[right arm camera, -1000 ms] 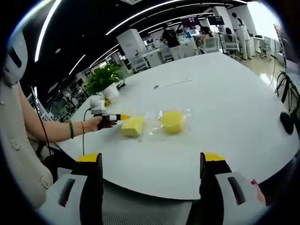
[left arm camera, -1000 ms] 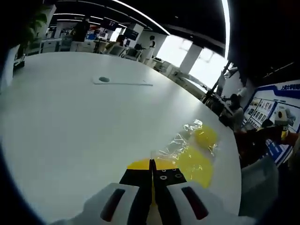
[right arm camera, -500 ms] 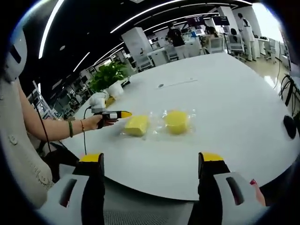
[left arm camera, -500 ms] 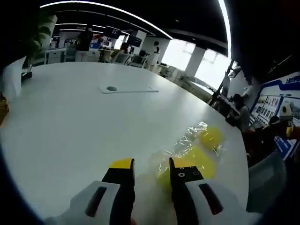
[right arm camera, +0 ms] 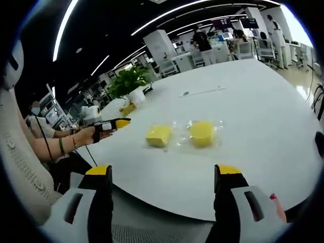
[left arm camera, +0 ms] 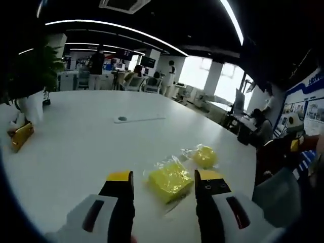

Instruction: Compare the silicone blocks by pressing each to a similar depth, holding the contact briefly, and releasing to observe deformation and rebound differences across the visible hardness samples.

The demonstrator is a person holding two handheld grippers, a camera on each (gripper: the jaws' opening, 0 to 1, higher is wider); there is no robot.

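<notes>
Two yellow silicone samples in clear wrap lie on the white table (right arm camera: 253,101): a square block (left arm camera: 169,179) (right arm camera: 159,135) and a round one (left arm camera: 205,156) (right arm camera: 202,133) beside it. My left gripper (left arm camera: 165,177) is open, and the square block lies just ahead of it, seen through the gap between the jaws. In the right gripper view a hand holds the left gripper (right arm camera: 123,122) a short way left of the square block, not touching it. My right gripper (right arm camera: 163,171) is open and empty at the table's near edge, well back from both samples.
A potted plant (right arm camera: 130,81) (left arm camera: 30,76) and a small yellow object (left arm camera: 20,135) (right arm camera: 126,109) sit near one table edge. A cable grommet (left arm camera: 121,119) (right arm camera: 185,93) is set in the tabletop farther off. A black object (right arm camera: 319,136) lies at the right. People and desks stand behind.
The left gripper went from shut, with its tips at the square block, to open, and drew back from it. The right gripper stayed open.
</notes>
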